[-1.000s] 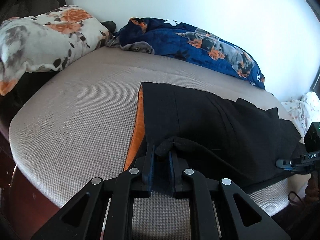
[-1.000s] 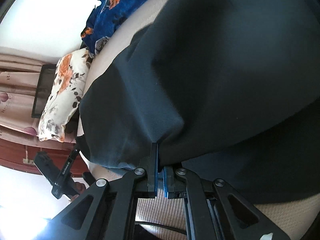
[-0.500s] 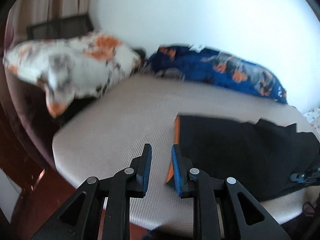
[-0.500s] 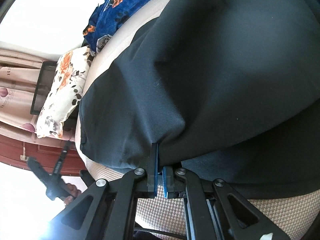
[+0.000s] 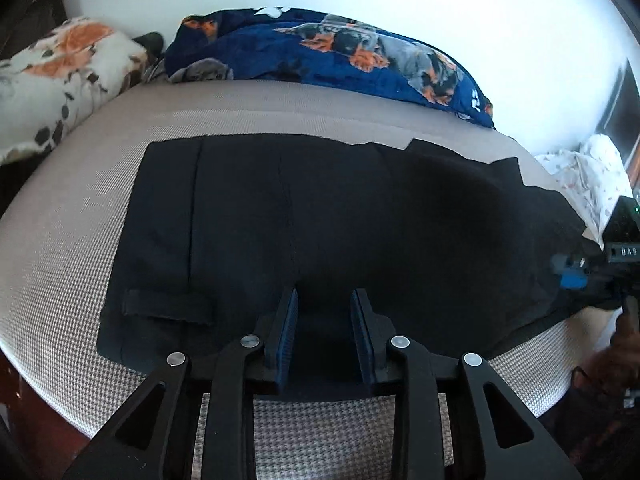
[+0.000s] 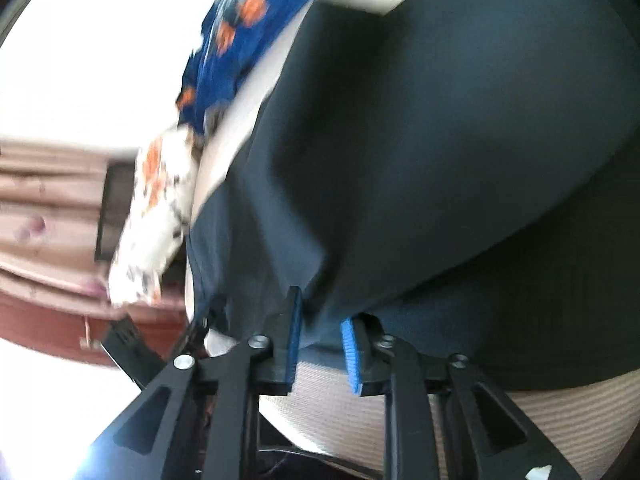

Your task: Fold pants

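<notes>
Black pants (image 5: pixel 328 232) spread flat on my bed (image 5: pixel 68 240), both my grippers parted.

The bed wears a beige houndstooth cover and stands against a white wall (image 5: pixel 400 8); a floral pillow (image 5: pixel 60 76) and a blue dog-print blanket (image 5: pixel 332 60) lie along its far edge. My left gripper (image 5: pixel 325 300) gapes over the near hem, gripping nothing. My right gripper (image 6: pixel 320 312) stands parted at the cloth's edge; its body reads "DAS".

Pants (image 5: pixel 320 220): solid black. Bed cover (image 5: pixel 72 248): beige-and-white houndstooth weave. Blanket (image 5: pixel 340 60): navy, printed with orange-and-grey dogs. Pillow (image 5: pixel 60 64): white with orange flowers (dark leaves). Left claw (image 5: pixel 325 304): black, blue pads (image 5: pixel 289 332).
</notes>
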{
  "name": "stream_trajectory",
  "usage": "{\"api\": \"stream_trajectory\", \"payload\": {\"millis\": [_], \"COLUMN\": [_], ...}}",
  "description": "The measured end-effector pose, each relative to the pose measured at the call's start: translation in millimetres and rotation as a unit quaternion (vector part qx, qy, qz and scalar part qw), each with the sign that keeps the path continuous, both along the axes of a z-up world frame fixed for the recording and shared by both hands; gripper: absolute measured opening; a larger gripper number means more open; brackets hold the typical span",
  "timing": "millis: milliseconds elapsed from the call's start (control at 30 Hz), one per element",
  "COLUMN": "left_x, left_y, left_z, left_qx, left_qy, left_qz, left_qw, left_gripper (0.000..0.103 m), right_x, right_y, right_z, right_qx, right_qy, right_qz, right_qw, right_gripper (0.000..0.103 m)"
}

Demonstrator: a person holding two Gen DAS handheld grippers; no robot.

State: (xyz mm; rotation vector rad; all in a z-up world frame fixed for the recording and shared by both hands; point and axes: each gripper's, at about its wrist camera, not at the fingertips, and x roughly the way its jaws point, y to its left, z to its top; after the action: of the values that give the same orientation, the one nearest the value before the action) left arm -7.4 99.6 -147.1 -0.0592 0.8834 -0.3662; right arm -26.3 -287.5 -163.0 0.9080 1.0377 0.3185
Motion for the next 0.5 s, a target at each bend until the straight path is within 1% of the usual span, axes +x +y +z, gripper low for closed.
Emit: {"api": "stream_trajectory", "payload": {"millis": [67,100,167,200,233,267,300,333,367,400,467,500], "left_x": [1,1,0,0,-2,-1,0,0,1,0,0,0], "left_y": [2,2,0,0,3,3,4,3,3,3,2,1], "left_z": [-1,-1,-2,-2,-2,-1,-1,-1,0,0,1,1], "left_qx": [-0.001,0.001,0.003,0.004,0.004,0.004,0.004,0.004,0.006,0.009,0.015,0.018], "left_qy": [0.002,0.002,0.001,0.001,0.002,0.003,0.005,0.006,0.007,0.007,0.007,0.006], "left_qz": [-0.001,-0.001,-0.001,-0.001,-0.001,-0.001,0.000,0.001,0.001,0.001,0.003,0.003], "left_qw": [1.0000,1.0000,1.0000,1.0000,1.0000,1.0000,1.0000,1.0000,1.0000,0.9999,0.9999,0.9998], "left_gripper": [0.030,0.030,0.030,0.030,0.030,0.030,0.031,0.031,0.031,0.031,0.032,0.033], "right_x": [1,0,-2,-2,-1,1,3,4,4,6,12,17], "right_y": [-33,-64,-113,-138,-154,-182,-199,-222,-233,-252,-270,-280], "right_z": [4,6,6,7,6,3,-1,-6,-10,-15,-18,-20], "right_qx": [-0.021,-0.034,-0.019,-0.028,-0.028,-0.008,-0.001,0.009,0.021,0.034,0.039,0.050], "right_qy": [-0.015,-0.021,-0.037,-0.038,-0.040,-0.049,-0.049,-0.047,-0.050,-0.053,-0.054,-0.055], "right_qz": [-0.034,-0.071,-0.126,-0.154,-0.170,-0.191,-0.206,-0.232,-0.243,-0.260,-0.272,-0.274], "right_qw": [0.999,0.997,0.991,0.987,0.984,0.980,0.977,0.972,0.969,0.963,0.960,0.959], "right_gripper": [0.021,0.021,0.021,0.021,0.021,0.021,0.021,0.021,0.021,0.018,0.011,0.009]}}
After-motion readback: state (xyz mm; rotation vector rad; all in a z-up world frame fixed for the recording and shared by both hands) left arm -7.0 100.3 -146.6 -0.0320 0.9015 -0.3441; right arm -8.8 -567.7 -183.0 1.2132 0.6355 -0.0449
